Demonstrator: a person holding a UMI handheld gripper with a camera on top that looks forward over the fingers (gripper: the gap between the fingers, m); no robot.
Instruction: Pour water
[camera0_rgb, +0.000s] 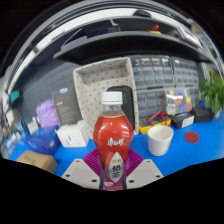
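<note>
The jaws were clamped tight on a bottle (113, 140), so the gripper (113, 172) had it pinched upright between both pink pads (97, 161). It had red liquid, a white cap and a label with white lettering. A white cup (160, 139) sat on the blue table (195, 155) just off to the right, close but not touching.

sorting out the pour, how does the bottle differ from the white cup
The bottle is tall, red-labelled and capped white; the white cup is short, plain and open-topped. The bottle stands between the gripper fingers; the cup stands apart, beyond them to one side. Both are upright on the blue table.
</note>
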